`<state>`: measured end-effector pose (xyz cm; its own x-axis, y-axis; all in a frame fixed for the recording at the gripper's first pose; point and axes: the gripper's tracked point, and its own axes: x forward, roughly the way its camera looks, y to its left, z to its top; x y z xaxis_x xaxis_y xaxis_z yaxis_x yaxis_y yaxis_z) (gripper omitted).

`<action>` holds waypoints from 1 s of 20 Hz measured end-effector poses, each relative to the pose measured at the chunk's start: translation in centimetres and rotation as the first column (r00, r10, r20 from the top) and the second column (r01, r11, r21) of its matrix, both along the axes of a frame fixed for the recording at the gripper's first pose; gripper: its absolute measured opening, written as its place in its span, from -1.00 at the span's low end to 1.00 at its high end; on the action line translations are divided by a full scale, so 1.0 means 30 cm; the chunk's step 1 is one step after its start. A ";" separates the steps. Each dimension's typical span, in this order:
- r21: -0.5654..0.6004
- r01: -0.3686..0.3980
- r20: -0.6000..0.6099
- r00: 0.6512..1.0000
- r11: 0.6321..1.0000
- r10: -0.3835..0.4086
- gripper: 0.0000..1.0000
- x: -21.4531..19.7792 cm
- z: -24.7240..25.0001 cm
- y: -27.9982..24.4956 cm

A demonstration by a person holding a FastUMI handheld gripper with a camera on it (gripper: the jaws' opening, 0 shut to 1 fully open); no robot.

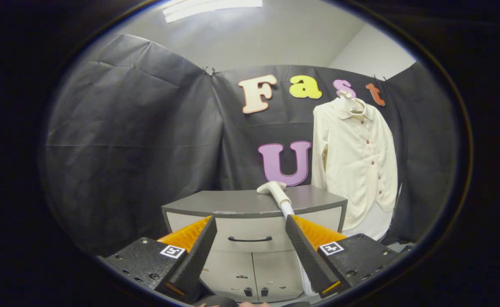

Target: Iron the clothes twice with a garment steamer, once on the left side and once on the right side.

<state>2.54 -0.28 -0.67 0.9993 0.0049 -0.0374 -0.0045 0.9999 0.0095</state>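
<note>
The steamer (275, 192) is seen lying on the flat top of a cabinet (232, 202), near that top's right half, its pale, rounded head turned to the left and its white handle running back over the front edge toward the right finger. The handle's lower part is hidden behind that finger. The shirt (354, 157), cream, soft-looking and buttoned down the front with small dark buttons, is hung on a hanger (347, 96) against the black cloth wall, beyond and to the right of the cabinet; its left sleeve is partly hidden behind the cabinet's right corner.

The gripper (251, 224) is held in front of the cabinet with its fingers spread wide and nothing between them. The fingers (305, 251) are wedge-shaped, with ribbed outer faces. Between them the cabinet front is framed: a curved drawer with a thin dark handle (250, 239), and two pale doors below.

Open room is seen over the left half of the cabinet top, whose front edge bows outward. The wall (134, 140) is creased, matte sheeting.
</note>
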 end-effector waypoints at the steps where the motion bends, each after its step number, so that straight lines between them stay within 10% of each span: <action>1: 0.006 -0.002 -0.003 1.000 1.000 0.002 0.97 0.008 -0.007 0.001; 20: -0.010 0.042 -0.143 0.989 0.999 -0.042 0.92 0.410 -0.080 -0.146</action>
